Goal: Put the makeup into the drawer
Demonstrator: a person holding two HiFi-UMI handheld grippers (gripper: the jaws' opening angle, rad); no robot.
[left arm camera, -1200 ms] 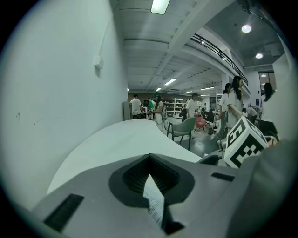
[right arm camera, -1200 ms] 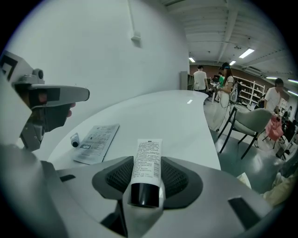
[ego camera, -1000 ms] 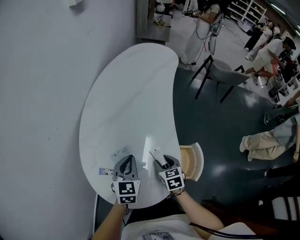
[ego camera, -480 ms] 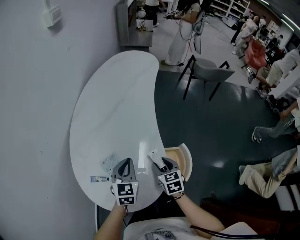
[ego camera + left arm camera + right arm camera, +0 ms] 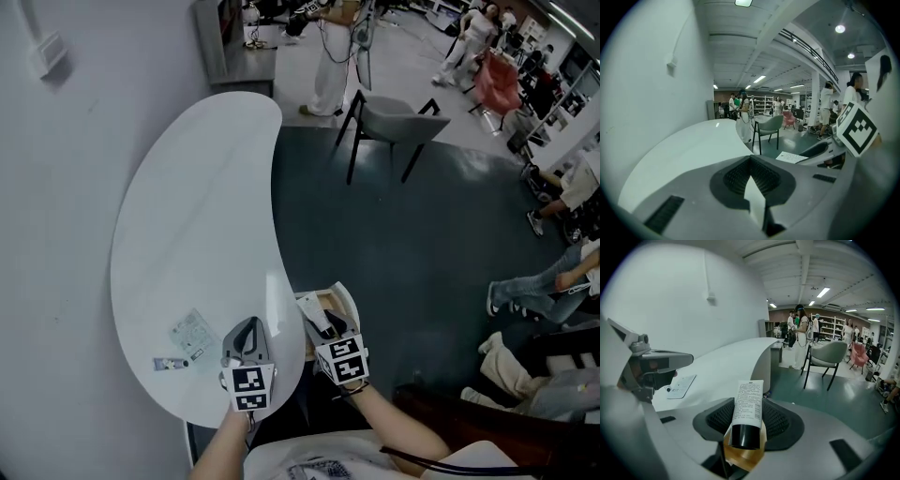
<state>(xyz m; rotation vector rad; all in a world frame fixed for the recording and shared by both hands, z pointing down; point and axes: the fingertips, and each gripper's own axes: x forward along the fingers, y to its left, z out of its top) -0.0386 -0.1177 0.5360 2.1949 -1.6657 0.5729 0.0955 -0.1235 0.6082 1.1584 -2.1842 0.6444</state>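
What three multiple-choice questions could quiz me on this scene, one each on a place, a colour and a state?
1. The flat sachet lies: A on the table left of the left gripper; B between the grippers; C on the floor.
2. The cap of the held tube is: A white; B black; C red.
3. The right gripper is: A open and empty; B out of sight; C shut on the tube.
Key: 1 A, the head view shows it there; 2 B, the cap looks black; 3 C, its jaws clamp the tube.
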